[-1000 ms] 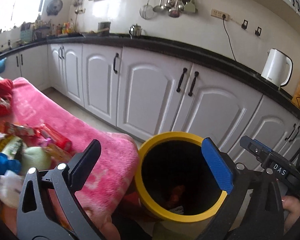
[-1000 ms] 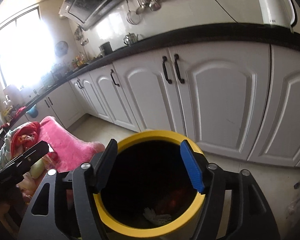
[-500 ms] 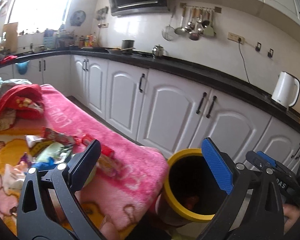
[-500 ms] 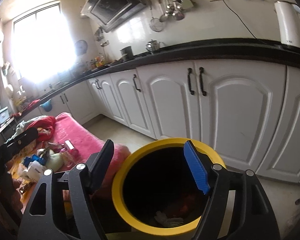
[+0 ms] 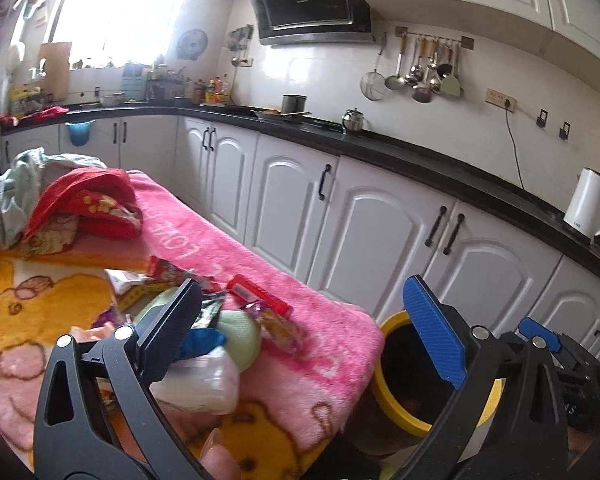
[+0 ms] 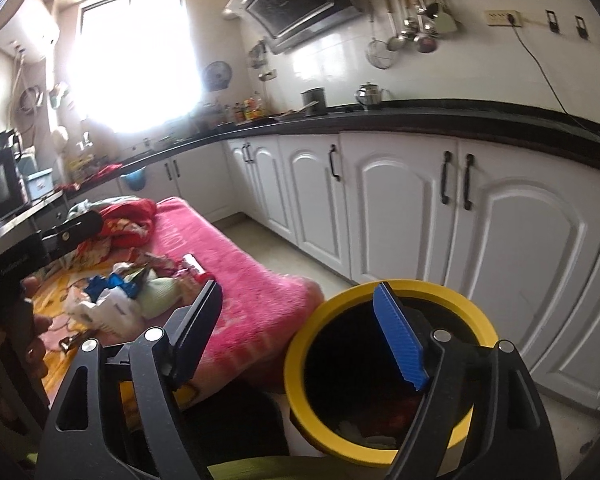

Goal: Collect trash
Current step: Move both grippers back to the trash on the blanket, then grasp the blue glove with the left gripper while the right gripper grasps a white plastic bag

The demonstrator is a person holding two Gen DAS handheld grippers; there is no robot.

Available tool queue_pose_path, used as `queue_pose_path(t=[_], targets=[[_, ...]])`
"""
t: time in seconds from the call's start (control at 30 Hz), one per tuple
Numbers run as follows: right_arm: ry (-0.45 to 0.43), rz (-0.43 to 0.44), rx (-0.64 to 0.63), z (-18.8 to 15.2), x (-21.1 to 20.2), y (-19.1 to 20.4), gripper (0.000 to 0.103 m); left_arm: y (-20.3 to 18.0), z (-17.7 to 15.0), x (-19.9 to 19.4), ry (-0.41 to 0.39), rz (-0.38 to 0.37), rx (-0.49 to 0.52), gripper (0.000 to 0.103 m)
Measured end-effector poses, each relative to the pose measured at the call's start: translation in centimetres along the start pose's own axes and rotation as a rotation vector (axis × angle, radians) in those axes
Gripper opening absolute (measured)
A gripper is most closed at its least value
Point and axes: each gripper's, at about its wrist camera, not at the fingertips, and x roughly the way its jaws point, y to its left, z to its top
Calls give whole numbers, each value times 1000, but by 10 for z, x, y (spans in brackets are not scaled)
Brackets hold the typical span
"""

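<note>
Your left gripper (image 5: pixel 300 344), spread and empty, sits nearest the wrapper pile (image 5: pixel 220 328) at the blanket's (image 5: pixel 324 360) bin-side edge; right gripper (image 6: pixel 300 332), also spread, hangs over the bin (image 6: pixel 396 368).

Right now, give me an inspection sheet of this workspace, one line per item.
Surface: pink blanket over a low surface, its corner beside the bin.
Job's things: trash pile of wrappers and bags on the blanket; yellow-rimmed bin on the floor, some trash already inside.
Clutter: red and pale clothes heaped at the blanket's far end.
Grippers: left gripper open and empty, above the pile; right gripper open and empty, above the bin.
Cables: black cord running down from the wall socket.
Surroundings: white cabinets, black countertop, white kettle, hanging utensils.
</note>
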Motion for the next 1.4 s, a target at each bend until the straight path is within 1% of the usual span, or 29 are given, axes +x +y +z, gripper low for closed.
queue_pose_path(t=[0.1,0.27,0.4,0.5,0.57,0.63,0.73,0.77,0.8,0.83,0.9,0.97,1.03,1.07,1.13,1.33,1.37,1.4], targets=[[4,24,-20,1,1,10,77,13,1,-3,5,25,-15,92],[14,85,-58,1,5,32,80,32,0,-7,19,44,-33,92],[21,139,-93,2,8,50,82,48,-1,-8,40,59,-45,92],[45,189,-110,2,15,64,83,62,-1,-9,59,74,-56,92],[58,214,-126,1,18,75,84,71,-3,-9,74,70,-66,92],[72,240,-149,0,23,85,84,79,-4,-7,97,80,-67,92],[97,277,-173,-4,32,101,84,90,-8,-4,141,52,-73,92],[110,291,-180,-5,37,107,84,93,-9,-2,157,39,-76,88],[121,298,-183,-6,41,112,84,96,-10,0,169,27,-79,82],[132,310,-188,-8,46,117,84,100,-11,2,184,12,-82,79],[157,340,-206,-11,55,127,84,105,-12,7,212,-2,-70,68],[181,367,-223,-14,66,136,84,109,-13,13,239,-28,-65,62],[207,396,-236,-15,76,144,84,112,-12,19,271,-74,-74,60],[217,406,-247,-17,83,150,84,113,-12,22,281,-93,-75,57],[228,427,-267,-19,91,157,84,114,-13,30,311,-121,-72,54],[259,476,-327,-23,116,176,84,122,-21,53,389,-144,-103,53],[258,477,-343,-24,120,179,84,124,-22,54,395,-142,-110,51],[255,479,-358,-25,123,181,84,127,-24,56,399,-142,-118,45]])
